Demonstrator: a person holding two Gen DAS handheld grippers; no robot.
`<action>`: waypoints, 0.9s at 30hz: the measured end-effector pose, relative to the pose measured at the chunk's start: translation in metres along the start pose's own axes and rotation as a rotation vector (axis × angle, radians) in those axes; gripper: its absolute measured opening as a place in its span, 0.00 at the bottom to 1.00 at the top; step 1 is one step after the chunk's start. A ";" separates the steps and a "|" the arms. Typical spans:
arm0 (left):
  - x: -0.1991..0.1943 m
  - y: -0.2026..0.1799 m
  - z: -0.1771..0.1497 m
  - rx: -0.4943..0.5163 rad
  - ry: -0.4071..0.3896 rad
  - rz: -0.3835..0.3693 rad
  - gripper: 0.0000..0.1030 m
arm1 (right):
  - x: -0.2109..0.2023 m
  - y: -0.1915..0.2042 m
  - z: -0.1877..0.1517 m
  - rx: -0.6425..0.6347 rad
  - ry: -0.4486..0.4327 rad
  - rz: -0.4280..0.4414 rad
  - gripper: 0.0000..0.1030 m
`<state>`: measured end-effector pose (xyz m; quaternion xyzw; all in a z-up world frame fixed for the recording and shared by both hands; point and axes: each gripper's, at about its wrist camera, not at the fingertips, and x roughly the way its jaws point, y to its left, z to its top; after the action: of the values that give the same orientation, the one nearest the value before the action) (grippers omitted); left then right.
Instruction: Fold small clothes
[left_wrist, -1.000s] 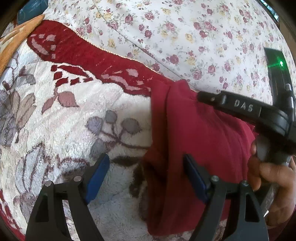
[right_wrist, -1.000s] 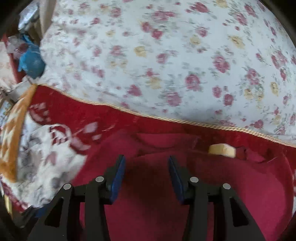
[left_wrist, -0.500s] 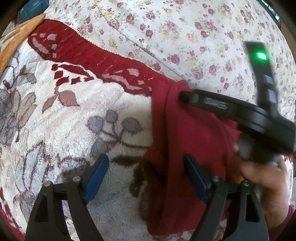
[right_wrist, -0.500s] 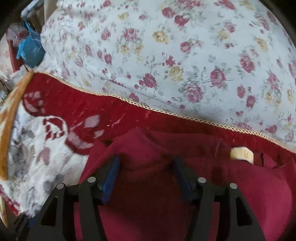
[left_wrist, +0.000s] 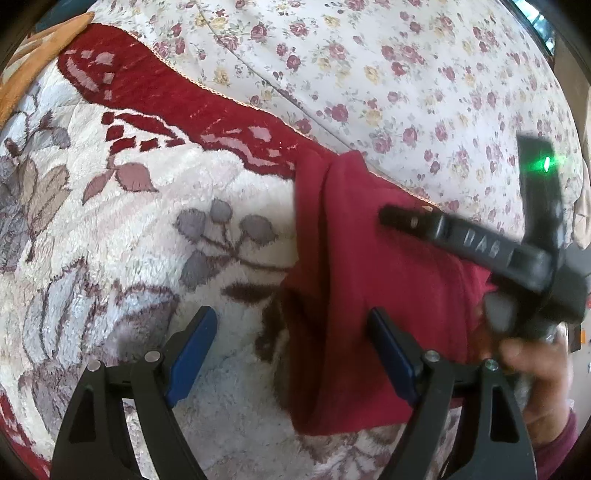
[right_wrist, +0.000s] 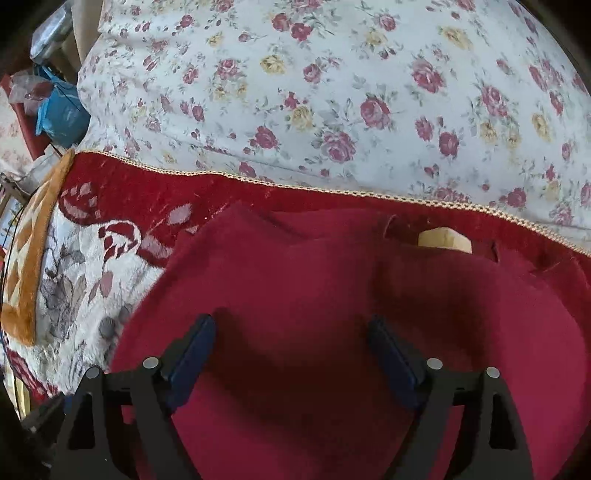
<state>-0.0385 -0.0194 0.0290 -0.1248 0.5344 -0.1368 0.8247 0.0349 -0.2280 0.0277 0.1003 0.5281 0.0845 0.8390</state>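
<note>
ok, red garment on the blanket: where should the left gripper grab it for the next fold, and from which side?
Probably the folded left edge of the red garment, approached from the bare plush blanket side. In the left wrist view that edge runs as a raised, doubled ridge between the open left gripper fingers, so one finger could slide under it. The right gripper, jaws just opened, hovers over the flat middle, which offers nothing to pinch.

Soft daylight, faint shadows on the red garment (right_wrist: 332, 332); fisheye-curved dark corners, slight motion blur.
</note>
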 end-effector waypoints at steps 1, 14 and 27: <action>0.000 0.000 0.000 -0.002 0.000 -0.002 0.81 | -0.003 0.008 0.004 -0.014 0.000 0.015 0.86; 0.004 0.003 0.003 -0.020 0.000 -0.017 0.85 | 0.059 0.086 0.028 -0.235 0.140 -0.125 0.78; 0.014 -0.022 0.008 0.021 -0.020 -0.155 0.31 | -0.008 0.026 0.028 -0.106 0.049 0.093 0.17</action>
<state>-0.0277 -0.0446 0.0281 -0.1585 0.5132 -0.2048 0.8183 0.0561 -0.2071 0.0532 0.0781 0.5380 0.1534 0.8252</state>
